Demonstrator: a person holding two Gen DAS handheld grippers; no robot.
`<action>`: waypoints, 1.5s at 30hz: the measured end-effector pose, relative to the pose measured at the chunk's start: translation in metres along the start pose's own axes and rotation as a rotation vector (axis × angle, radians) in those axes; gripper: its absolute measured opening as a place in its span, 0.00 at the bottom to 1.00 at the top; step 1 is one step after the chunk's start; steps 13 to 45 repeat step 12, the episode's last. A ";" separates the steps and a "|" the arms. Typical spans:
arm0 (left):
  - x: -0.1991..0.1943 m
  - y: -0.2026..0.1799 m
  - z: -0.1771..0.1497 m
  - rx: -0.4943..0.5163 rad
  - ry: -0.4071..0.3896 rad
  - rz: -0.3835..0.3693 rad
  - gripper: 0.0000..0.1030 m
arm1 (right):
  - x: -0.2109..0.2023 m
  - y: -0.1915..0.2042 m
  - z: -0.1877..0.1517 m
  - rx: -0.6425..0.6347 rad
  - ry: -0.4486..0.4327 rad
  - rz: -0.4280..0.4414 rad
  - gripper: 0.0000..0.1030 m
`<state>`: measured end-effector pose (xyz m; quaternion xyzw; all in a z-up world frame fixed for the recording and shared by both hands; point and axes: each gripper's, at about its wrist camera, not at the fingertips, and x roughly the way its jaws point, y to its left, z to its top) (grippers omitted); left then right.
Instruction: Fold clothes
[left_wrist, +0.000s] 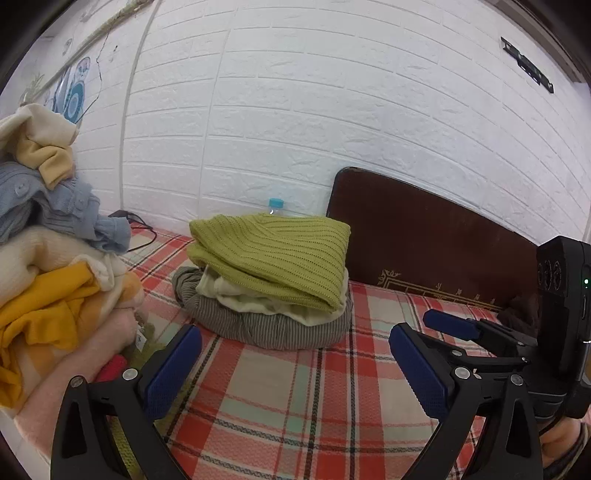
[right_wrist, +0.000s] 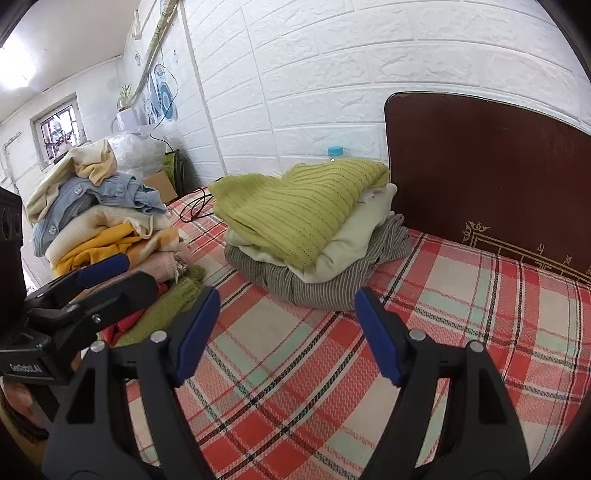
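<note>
A folded stack lies on the plaid bed: a green knit sweater (left_wrist: 273, 258) on top, a cream garment (left_wrist: 258, 301) under it, a grey striped one (left_wrist: 273, 328) at the bottom. The stack also shows in the right wrist view, green sweater (right_wrist: 295, 206) uppermost. A loose pile of unfolded clothes (left_wrist: 48, 266) in cream, blue and yellow sits at the left, also in the right wrist view (right_wrist: 103, 221). My left gripper (left_wrist: 295, 365) is open and empty, in front of the stack. My right gripper (right_wrist: 288, 332) is open and empty, above the sheet. The right gripper also shows at the left wrist view's right edge (left_wrist: 480, 332).
A dark brown headboard (right_wrist: 480, 177) stands behind the stack on the right. A bottle with a blue cap (left_wrist: 276, 205) stands by the white brick wall. A black cable (right_wrist: 195, 206) lies on the plaid sheet (right_wrist: 295, 387). A red item and green knit (right_wrist: 162, 306) lie below the pile.
</note>
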<state>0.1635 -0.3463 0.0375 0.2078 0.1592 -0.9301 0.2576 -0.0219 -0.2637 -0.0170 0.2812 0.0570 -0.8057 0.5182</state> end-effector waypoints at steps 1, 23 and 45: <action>-0.001 0.000 0.000 -0.003 0.002 -0.004 1.00 | -0.001 0.000 -0.001 0.002 0.002 0.002 0.75; -0.008 -0.014 -0.007 0.034 0.011 0.022 1.00 | -0.010 0.001 -0.004 0.029 -0.006 0.000 0.75; -0.008 -0.014 -0.007 0.034 0.011 0.022 1.00 | -0.010 0.001 -0.004 0.029 -0.006 0.000 0.75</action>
